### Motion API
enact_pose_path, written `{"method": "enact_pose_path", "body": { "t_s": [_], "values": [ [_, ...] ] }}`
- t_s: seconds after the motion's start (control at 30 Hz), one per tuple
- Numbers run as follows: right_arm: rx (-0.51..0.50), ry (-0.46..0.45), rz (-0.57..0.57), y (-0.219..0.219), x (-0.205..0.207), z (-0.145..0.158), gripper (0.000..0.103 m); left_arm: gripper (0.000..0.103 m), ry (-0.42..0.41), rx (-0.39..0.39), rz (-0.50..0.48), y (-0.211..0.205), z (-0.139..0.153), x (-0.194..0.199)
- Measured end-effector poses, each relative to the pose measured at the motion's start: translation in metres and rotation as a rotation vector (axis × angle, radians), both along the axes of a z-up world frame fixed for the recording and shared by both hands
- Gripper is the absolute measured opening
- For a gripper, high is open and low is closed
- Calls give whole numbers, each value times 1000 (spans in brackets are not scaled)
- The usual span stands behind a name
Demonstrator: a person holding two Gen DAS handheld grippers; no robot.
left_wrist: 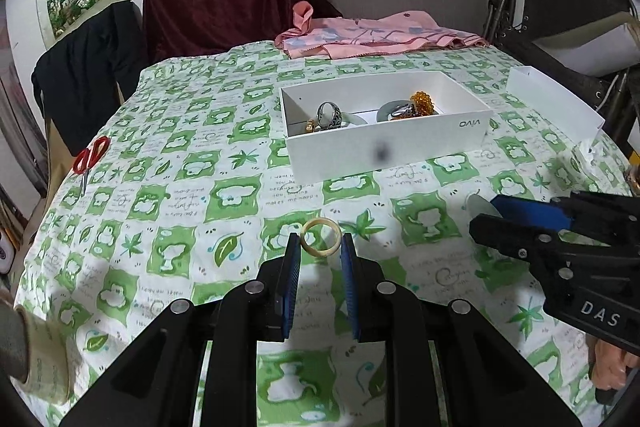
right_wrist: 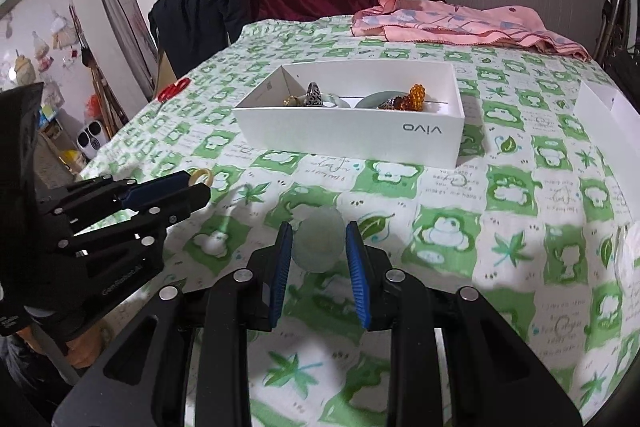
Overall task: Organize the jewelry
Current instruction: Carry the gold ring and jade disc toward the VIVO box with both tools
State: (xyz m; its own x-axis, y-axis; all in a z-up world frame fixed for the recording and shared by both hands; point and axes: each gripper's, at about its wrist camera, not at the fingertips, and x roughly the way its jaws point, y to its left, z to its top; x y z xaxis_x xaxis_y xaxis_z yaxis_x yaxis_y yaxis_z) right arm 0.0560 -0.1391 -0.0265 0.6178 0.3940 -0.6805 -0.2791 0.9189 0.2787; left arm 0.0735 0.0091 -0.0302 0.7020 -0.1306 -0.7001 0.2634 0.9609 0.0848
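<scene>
Two pieces are in hand, our left gripper (left_wrist: 320,247) clamped on the cream ring (left_wrist: 321,238) and our right gripper (right_wrist: 319,245) on the pale green disc (right_wrist: 319,243), so next we carry both to the white box (right_wrist: 352,131) just beyond.

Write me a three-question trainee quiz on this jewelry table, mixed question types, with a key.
1. True or false: the left gripper carries a cream ring between its jaws.
2. Multiple choice: what does the right gripper hold? A) the red scissors B) a pale green disc C) an orange bead bracelet
3. Short answer: where does the orange bead bracelet lie?

Key
1. True; the ring sits at the tips of the blue pads.
2. B; the pale green disc is clamped between the jaws, while the red scissors lie near the cloth's left edge.
3. Inside the white box, at its right end.
</scene>
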Motion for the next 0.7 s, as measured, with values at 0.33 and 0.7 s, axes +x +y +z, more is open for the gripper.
{"method": "enact_pose_path", "body": {
  "t_s": [0.33, 0.7],
  "values": [
    [48, 6, -6, -5, -24, 0, 26, 21, -16, -1, 5, -6, 2, -24],
    [77, 3, -8, -12, -50, 0, 26, 21, 33, -17, -8, -2, -2, -43]
  ]
}}
